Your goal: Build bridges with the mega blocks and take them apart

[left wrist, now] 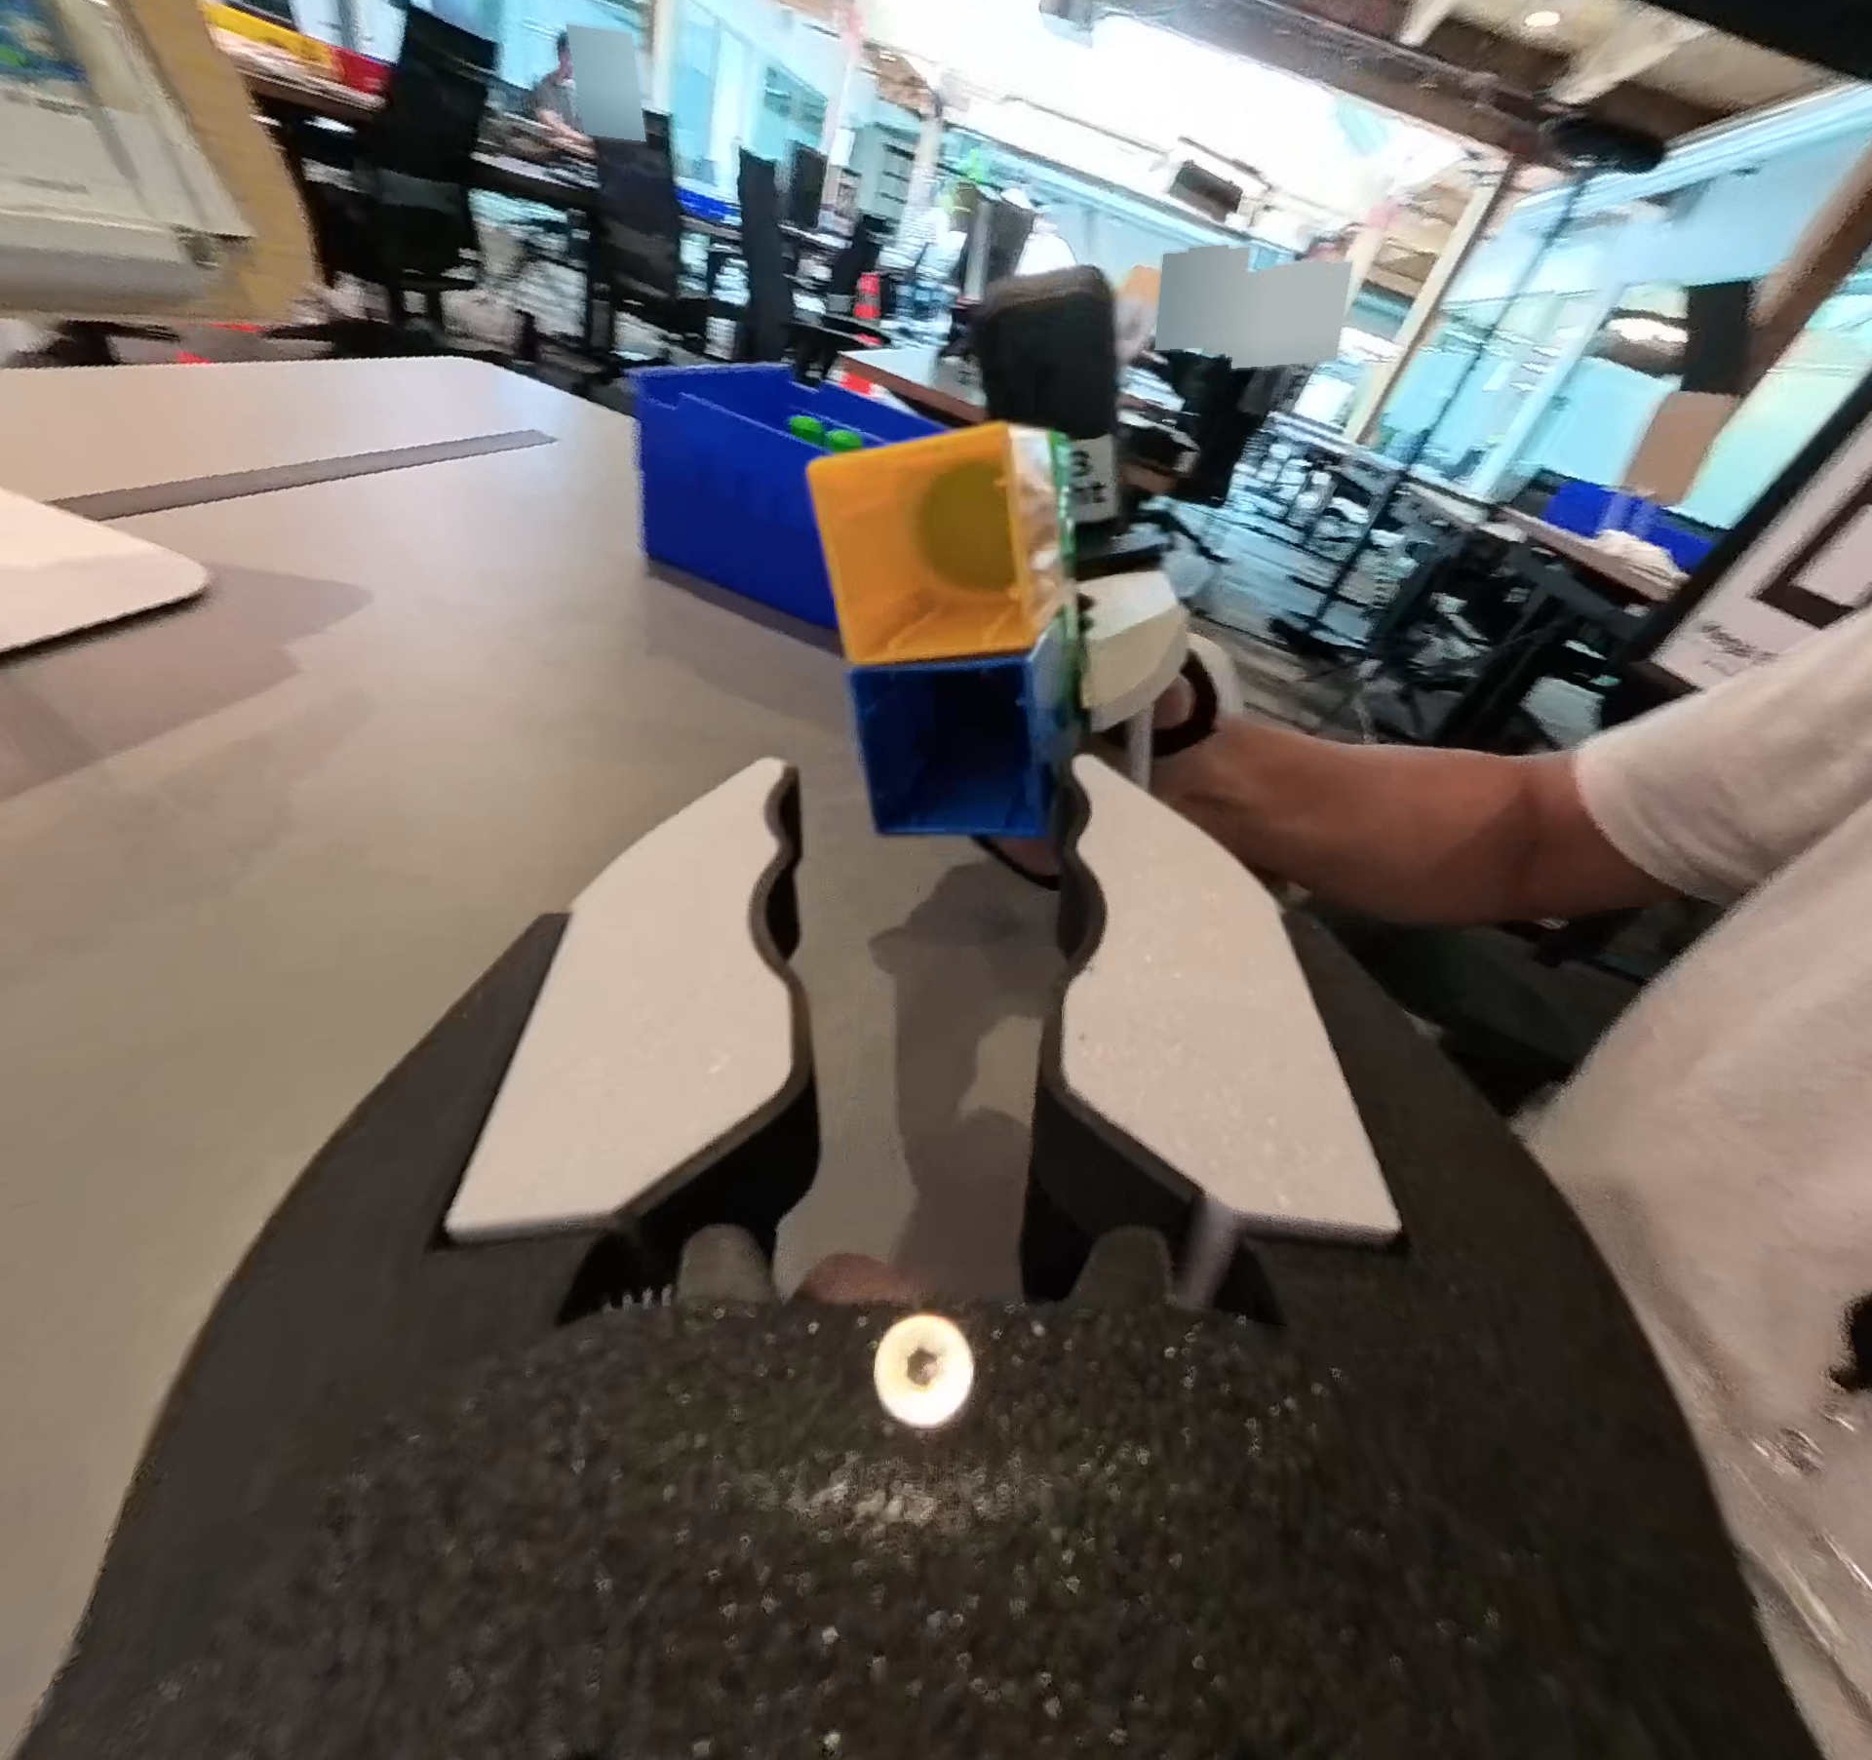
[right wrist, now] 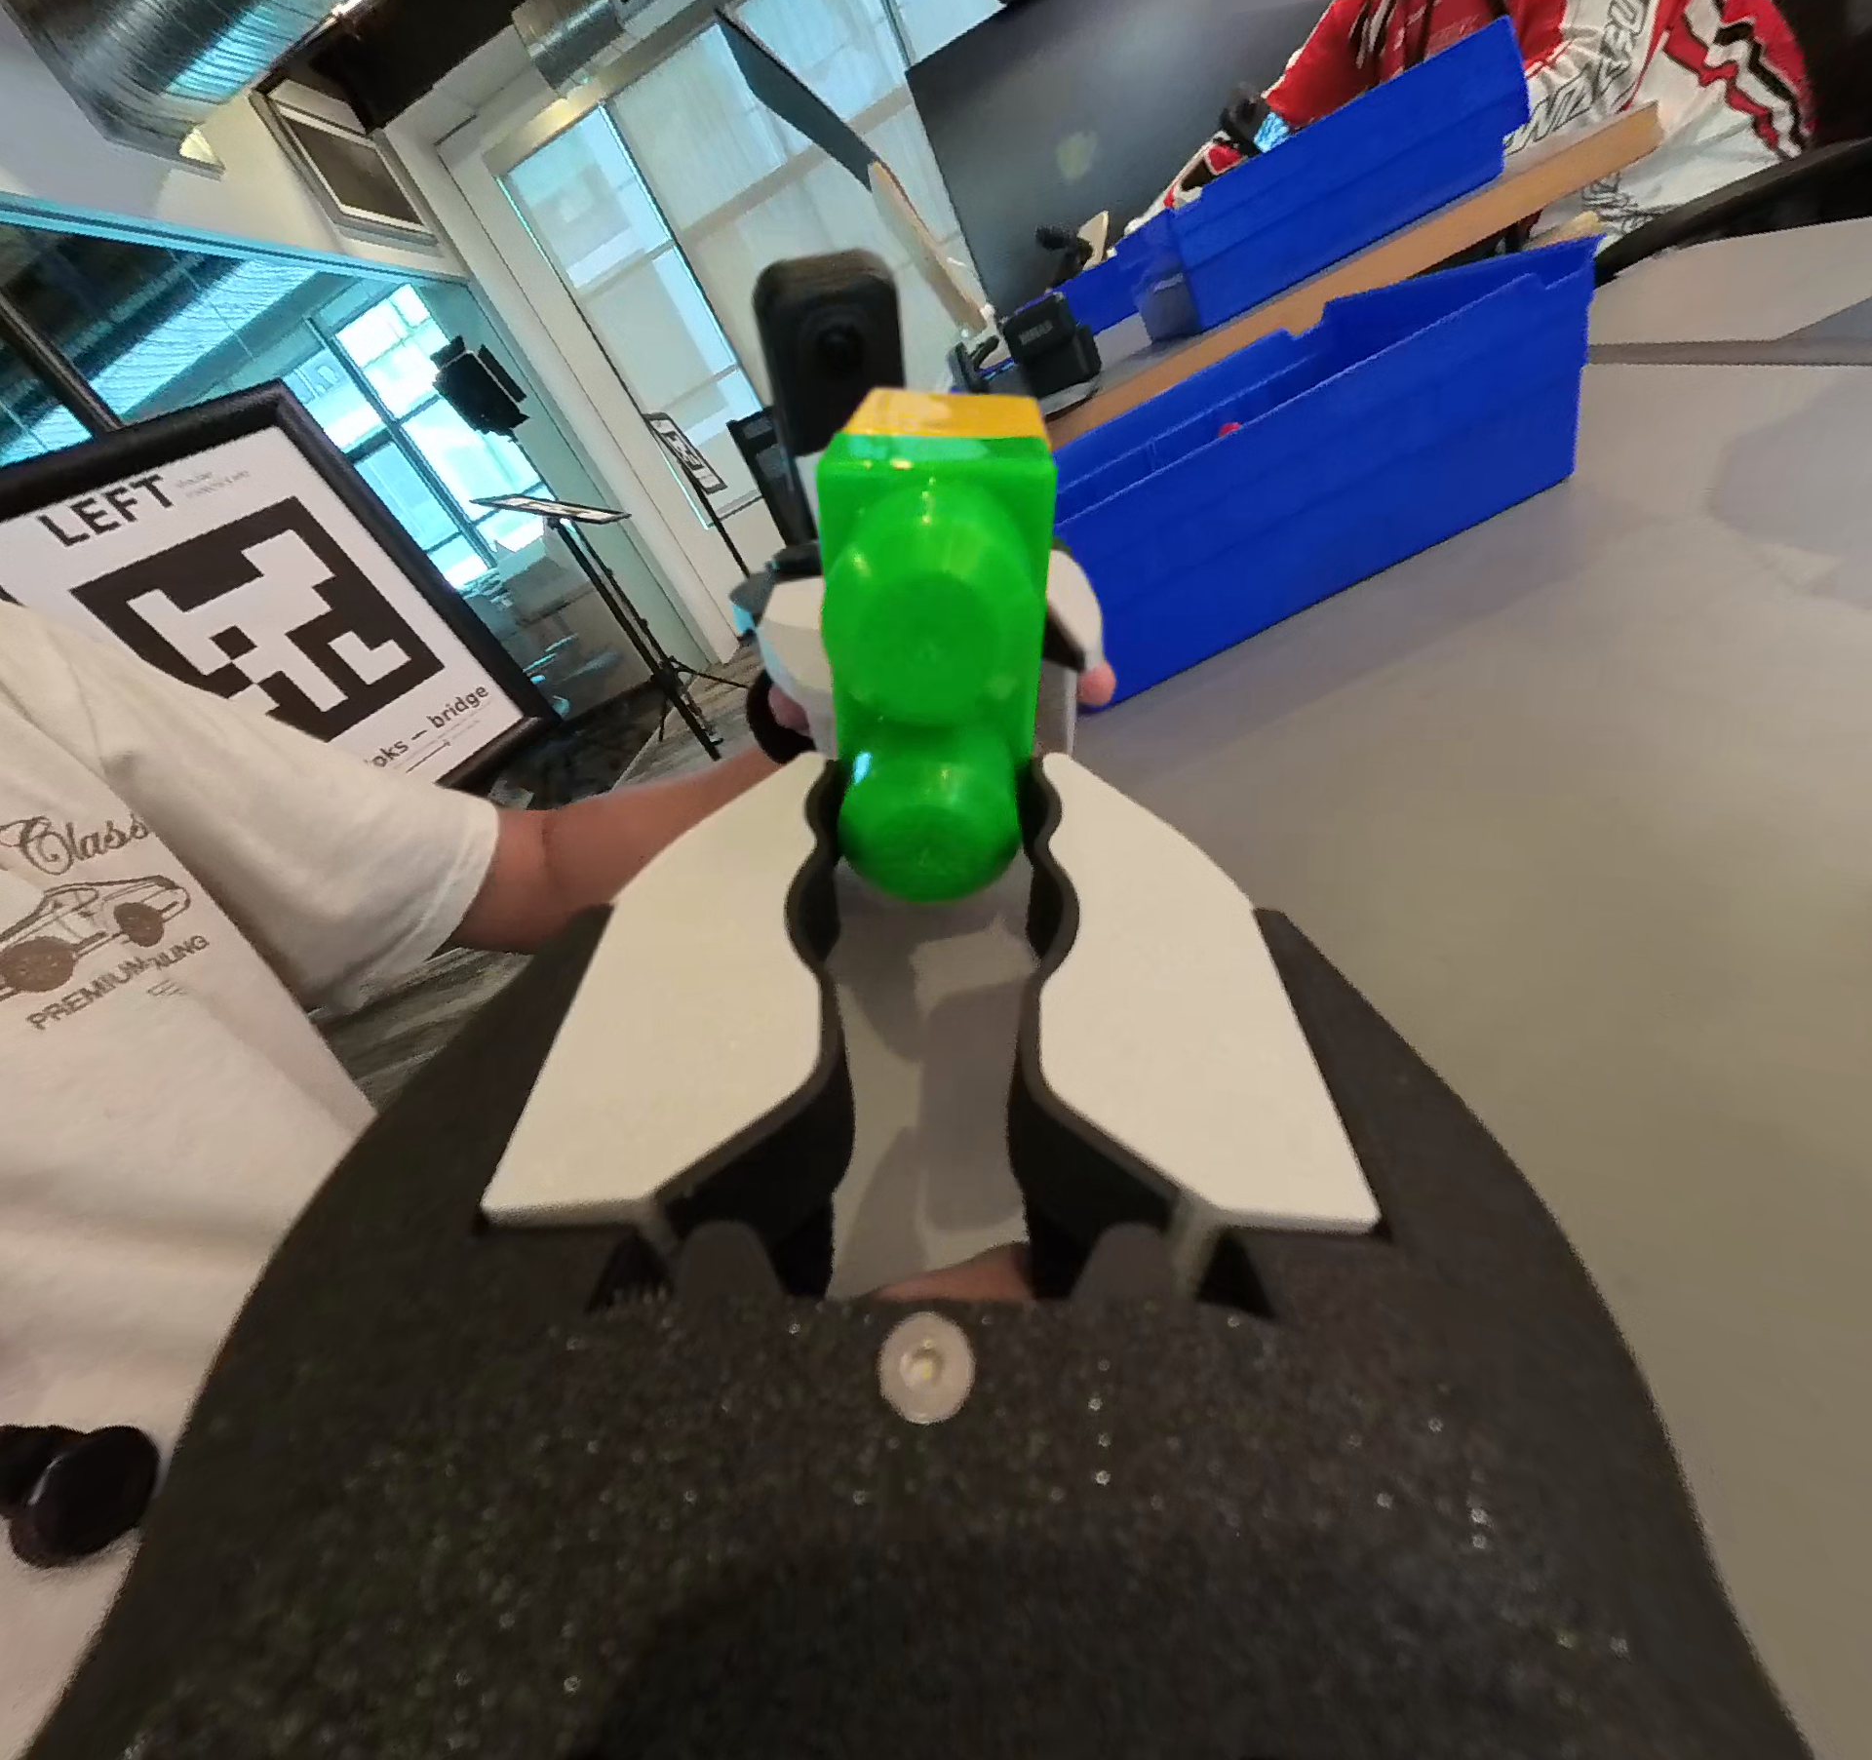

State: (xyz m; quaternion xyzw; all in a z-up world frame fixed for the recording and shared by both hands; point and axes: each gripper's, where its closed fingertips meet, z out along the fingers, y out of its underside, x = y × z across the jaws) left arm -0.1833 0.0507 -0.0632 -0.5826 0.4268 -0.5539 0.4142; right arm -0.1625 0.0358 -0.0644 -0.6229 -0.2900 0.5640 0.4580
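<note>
While clamped, green-yellow-blue block stack (right wrist: 932,638)

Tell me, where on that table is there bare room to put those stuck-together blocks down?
Bare grey table spreads left of the left tongs, up to the blue bin. More lies right of the right tongs, below that blue bin. It is crowded between the tongs, where the right pair grips the green block with its yellow block and blue block.
</note>
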